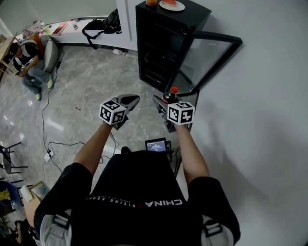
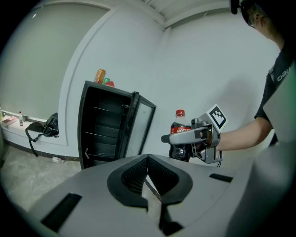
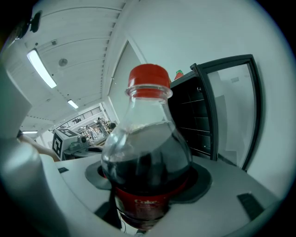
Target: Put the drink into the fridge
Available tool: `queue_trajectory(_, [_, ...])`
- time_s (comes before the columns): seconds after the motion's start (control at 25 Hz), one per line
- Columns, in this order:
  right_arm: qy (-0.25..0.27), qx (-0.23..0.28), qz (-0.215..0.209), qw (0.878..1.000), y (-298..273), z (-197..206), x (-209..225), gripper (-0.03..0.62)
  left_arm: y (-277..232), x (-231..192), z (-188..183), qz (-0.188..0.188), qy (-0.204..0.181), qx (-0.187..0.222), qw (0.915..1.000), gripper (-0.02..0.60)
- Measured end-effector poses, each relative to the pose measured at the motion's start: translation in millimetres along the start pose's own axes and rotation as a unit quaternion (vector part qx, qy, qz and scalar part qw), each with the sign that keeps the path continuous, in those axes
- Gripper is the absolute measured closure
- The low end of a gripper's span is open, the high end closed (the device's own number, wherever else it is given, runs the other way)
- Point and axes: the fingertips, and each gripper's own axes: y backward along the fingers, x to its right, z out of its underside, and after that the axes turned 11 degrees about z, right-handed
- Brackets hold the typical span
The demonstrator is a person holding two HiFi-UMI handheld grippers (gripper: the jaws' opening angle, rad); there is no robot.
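Observation:
A cola bottle (image 3: 145,157) with a red cap (image 1: 174,90) stands upright in my right gripper (image 1: 162,102), whose jaws are shut on its lower body. The bottle (image 2: 179,127) hangs in the air in front of the black fridge (image 1: 163,38). The fridge's glass door (image 1: 209,57) is swung open to the right, and its wire shelves (image 2: 104,125) look bare. My left gripper (image 1: 131,101) is level with the right one, to its left, shut with nothing between its jaws (image 2: 148,159).
On the fridge top are a plate (image 1: 172,5) and an orange bottle (image 2: 100,75). A white wall runs along the right. A seated person (image 1: 31,57) is at the far left, a black bag (image 1: 103,24) lies by the back wall, and cables (image 1: 48,153) cross the floor.

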Motion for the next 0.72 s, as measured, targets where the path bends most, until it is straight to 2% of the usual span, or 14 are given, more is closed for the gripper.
queue_trajectory(0.32, [0.000,-0.007,-0.016,1.000,-3.4,-3.8,35.7,0.278,-23.3,-4.2,2.2,-0.031,0.009,-0.004,0.9995,0.571])
queue_trajectory(0.48, [-0.004,-0.012,-0.027,1.000,-7.5,-3.4,40.4,0.278,-24.0,-5.4,5.9,-0.047,0.014,-0.005,0.9988,0.571])
queue_trajectory(0.72, [-0.005,-0.021,-0.026,0.999,-21.5,0.9,45.9,0.278,-25.1,-23.8,10.7,-0.050,0.025,-0.010,0.9984,0.569])
